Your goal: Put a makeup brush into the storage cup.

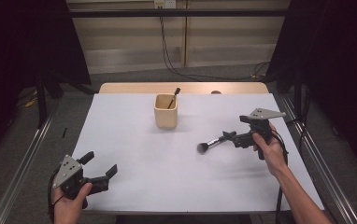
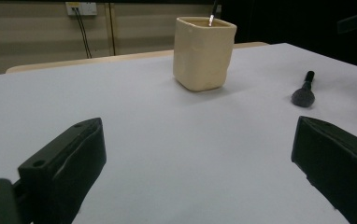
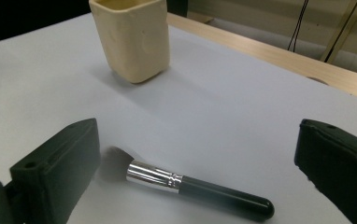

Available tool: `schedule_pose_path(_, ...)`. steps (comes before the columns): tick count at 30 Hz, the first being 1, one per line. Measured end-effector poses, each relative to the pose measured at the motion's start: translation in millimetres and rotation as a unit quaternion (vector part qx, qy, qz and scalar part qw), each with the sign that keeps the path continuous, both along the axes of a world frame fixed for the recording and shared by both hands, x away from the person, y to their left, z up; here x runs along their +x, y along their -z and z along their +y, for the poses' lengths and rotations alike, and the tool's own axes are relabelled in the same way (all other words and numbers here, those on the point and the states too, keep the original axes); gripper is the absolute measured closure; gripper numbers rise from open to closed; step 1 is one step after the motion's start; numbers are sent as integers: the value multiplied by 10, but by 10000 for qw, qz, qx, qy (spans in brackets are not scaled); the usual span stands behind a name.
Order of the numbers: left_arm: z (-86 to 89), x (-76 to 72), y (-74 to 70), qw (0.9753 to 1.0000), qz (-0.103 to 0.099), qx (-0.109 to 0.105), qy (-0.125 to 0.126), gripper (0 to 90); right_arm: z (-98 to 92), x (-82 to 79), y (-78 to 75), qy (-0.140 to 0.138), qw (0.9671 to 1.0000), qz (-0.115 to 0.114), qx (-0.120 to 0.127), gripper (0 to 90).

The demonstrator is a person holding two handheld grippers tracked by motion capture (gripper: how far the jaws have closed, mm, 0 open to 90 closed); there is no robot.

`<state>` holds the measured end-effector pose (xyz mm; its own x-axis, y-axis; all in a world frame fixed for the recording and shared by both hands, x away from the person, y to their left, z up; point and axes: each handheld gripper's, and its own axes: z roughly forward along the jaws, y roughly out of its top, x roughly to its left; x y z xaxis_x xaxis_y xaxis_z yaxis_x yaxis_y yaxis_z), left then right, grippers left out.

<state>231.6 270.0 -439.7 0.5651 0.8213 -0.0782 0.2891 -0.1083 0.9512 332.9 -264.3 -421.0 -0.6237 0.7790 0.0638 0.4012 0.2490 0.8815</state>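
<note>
Cream-coloured, a cup (image 1: pixel 166 111) stands upright toward 12 o'clock on the white tabletop (image 1: pixel 144 177), with a thin dark handle (image 1: pixel 172 97) leaning out of it. At 3 o'clock the right hand-held gripper (image 1: pixel 228 137) sits with its jaws spread wide, and a brush (image 3: pixel 186 184) with a black handle and silver ferrule lies flat between them, touching neither. At 8 o'clock the left hand-held gripper (image 1: pixel 100 166) is held low, jaws wide apart and holding nothing.
</note>
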Motion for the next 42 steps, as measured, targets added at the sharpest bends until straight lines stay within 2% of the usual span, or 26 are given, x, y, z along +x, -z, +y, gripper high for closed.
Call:
schedule_pose_path(3, 9, 0, -3, 10000, -25, 9, 5, 32, 25, 73, 0, -149, 9995, 245, -96, 1)
schedule_pose_path(6, 10, -3, -4, 10000, -37, 34, 19, 31, 35, 128, -7, -157, 9989, 383, -208, 2)
schedule_pose_path(11, 10, 4, -1, 9999, -4, 102, 47, 31, 32, 208, -49, -182, 9978, 502, -404, 3)
schedule_pose_path(14, 16, 8, -3, 9999, 2, 132, 49, 32, 33, 264, -71, -334, 9951, 744, -556, 4)
schedule_pose_path(18, 26, 7, -2, 9999, 3, 156, 55, 31, 45, 342, -86, -509, 9893, 1066, -851, 10)
schedule_pose_path(20, 24, 10, 1, 9999, 18, 130, 59, 31, 51, 372, -90, -594, 9868, 1199, -912, 11)
schedule_pose_path(23, 21, 17, 8, 9999, 36, 137, 58, 31, 59, 416, -89, -750, 9808, 1442, -1078, 18)
schedule_pose_path(24, 21, 22, 7, 9998, 35, 162, 58, 32, 58, 428, -74, -815, 9771, 1608, -1132, 18)
schedule_pose_path(29, 33, 33, 8, 9998, 21, 193, 32, 32, 45, 447, -35, -961, 9635, 1928, -1588, 27)
schedule_pose_path(30, 32, 31, 7, 9998, 19, 188, 25, 32, 43, 456, -30, -1002, 9593, 1983, -1745, 30)
schedule_pose_path(33, 26, 42, 15, 9999, 31, 135, 58, 32, 45, 478, -27, -1187, 9507, 2101, -1945, 29)
schedule_pose_path(35, 36, 50, 24, 9999, 97, 81, 70, 32, 64, 496, -17, -1351, 9427, 2154, -2160, 32)
schedule_pose_path(37, 38, 54, 29, 9998, 44, 201, 65, 33, 81, 514, -4, -1431, 9361, 2184, -2356, 43)
schedule_pose_path(38, 39, 57, 34, 9998, 45, 185, 78, 38, 92, 525, -1, -1455, 9332, 2187, -2452, 45)
schedule_pose_path(40, 41, 50, 33, 9998, 46, 168, 64, 39, 114, 559, 5, -1490, 9284, 2216, -2583, 39)
schedule_pose_path(42, 40, 48, 34, 9998, 49, 177, 83, 38, 136, 593, 24, -1546, 9261, 2191, -2652, 43)
